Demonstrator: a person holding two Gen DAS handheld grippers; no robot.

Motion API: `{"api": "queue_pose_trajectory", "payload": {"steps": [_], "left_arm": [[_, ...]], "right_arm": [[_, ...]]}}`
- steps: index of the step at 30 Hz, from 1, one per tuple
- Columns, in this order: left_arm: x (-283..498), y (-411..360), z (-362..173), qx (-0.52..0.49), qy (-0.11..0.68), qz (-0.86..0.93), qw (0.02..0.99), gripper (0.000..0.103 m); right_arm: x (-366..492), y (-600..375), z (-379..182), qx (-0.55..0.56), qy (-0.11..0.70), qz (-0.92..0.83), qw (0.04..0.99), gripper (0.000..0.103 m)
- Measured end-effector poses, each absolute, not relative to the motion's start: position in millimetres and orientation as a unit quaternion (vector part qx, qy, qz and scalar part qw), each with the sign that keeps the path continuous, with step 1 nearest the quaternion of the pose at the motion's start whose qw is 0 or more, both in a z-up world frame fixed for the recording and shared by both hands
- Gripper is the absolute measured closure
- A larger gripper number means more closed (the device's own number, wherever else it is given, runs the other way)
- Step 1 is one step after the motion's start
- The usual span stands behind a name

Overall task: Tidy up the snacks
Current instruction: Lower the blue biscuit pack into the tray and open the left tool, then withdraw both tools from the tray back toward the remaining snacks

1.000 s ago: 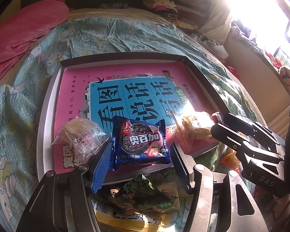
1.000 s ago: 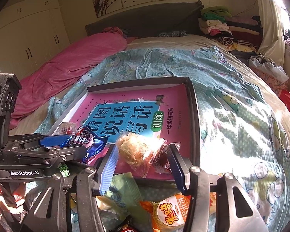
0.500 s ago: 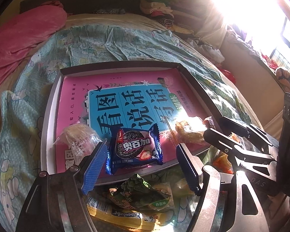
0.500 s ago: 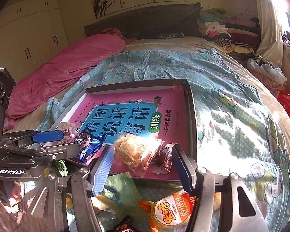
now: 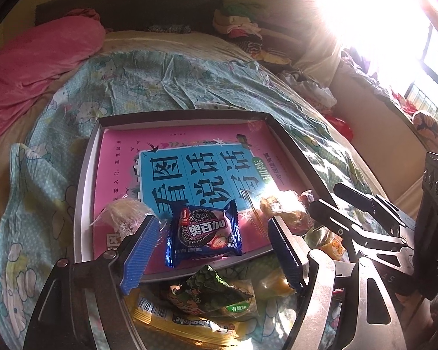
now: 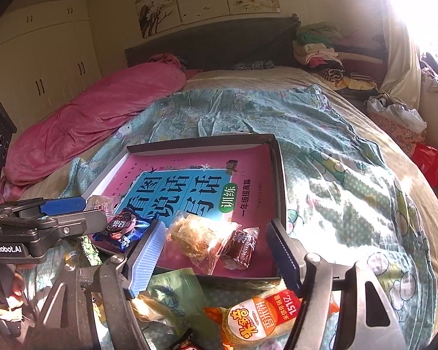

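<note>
A dark-rimmed tray (image 5: 84, 180) with a pink book (image 5: 189, 145) in it lies on the bed. A blue cookie packet (image 5: 204, 233) rests on the book, with a clear-wrapped snack (image 5: 125, 215) to its left. My left gripper (image 5: 212, 220) hovers open over the blue packet, pads apart from it. In the right wrist view a yellow pastry in clear wrap (image 6: 198, 239) and a brown wrapped sweet (image 6: 239, 248) lie at the tray's (image 6: 279, 175) near edge. My right gripper (image 6: 215, 224) stands over them, its jaws opening and its pads clear of both. The left gripper (image 6: 95, 214) shows at the left.
Loose snacks lie on the quilt in front of the tray: a green packet (image 5: 216, 288), a yellow one (image 5: 172, 318), an orange rice-cracker pack (image 6: 260, 320). A pink blanket (image 6: 96, 122) lies at the left, piled clothes (image 6: 321, 49) at the headboard, and the bed's edge is to the right.
Both grippers' jaws have spread wider. The left one has lifted slightly off the blue packet. The blue packet and the pastry now lie free in the tray.
</note>
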State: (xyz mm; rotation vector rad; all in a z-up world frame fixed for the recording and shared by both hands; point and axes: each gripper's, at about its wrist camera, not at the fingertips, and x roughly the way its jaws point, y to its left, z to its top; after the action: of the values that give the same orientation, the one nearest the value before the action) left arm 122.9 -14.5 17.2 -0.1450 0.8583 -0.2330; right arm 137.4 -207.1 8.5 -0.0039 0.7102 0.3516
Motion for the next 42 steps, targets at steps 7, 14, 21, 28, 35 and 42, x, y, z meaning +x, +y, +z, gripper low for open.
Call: {"api": "queue_pose_trajectory", "payload": {"steps": [7, 14, 21, 28, 35, 42], "left_arm": [[119, -16, 25, -0.064, 0.401, -0.116, 0.906, 0.024], [116, -13, 30, -0.072, 0.395, -0.116, 0.908, 0.024], [115, -10, 34, -0.075, 0.391, -0.112, 0.910, 0.024], [113, -9, 37, -0.074, 0.389, -0.111, 0.912, 0.024], [108, -8, 40, -0.072, 0.387, -0.101, 0.914, 0.024], [104, -6, 43, -0.074, 0.386, -0.102, 0.914, 0.024]], "right_arm": [[135, -209, 12, -0.002, 0.339, 0.165, 0.926, 0.029], [132, -209, 15, -0.001, 0.332, 0.163, 0.929, 0.024], [130, -210, 19, 0.001, 0.326, 0.164, 0.931, 0.022], [126, -208, 23, 0.000, 0.316, 0.168, 0.934, 0.018], [124, -207, 27, -0.003, 0.309, 0.170, 0.936, 0.013], [120, -205, 28, -0.003, 0.307, 0.175, 0.936, 0.012]]}}
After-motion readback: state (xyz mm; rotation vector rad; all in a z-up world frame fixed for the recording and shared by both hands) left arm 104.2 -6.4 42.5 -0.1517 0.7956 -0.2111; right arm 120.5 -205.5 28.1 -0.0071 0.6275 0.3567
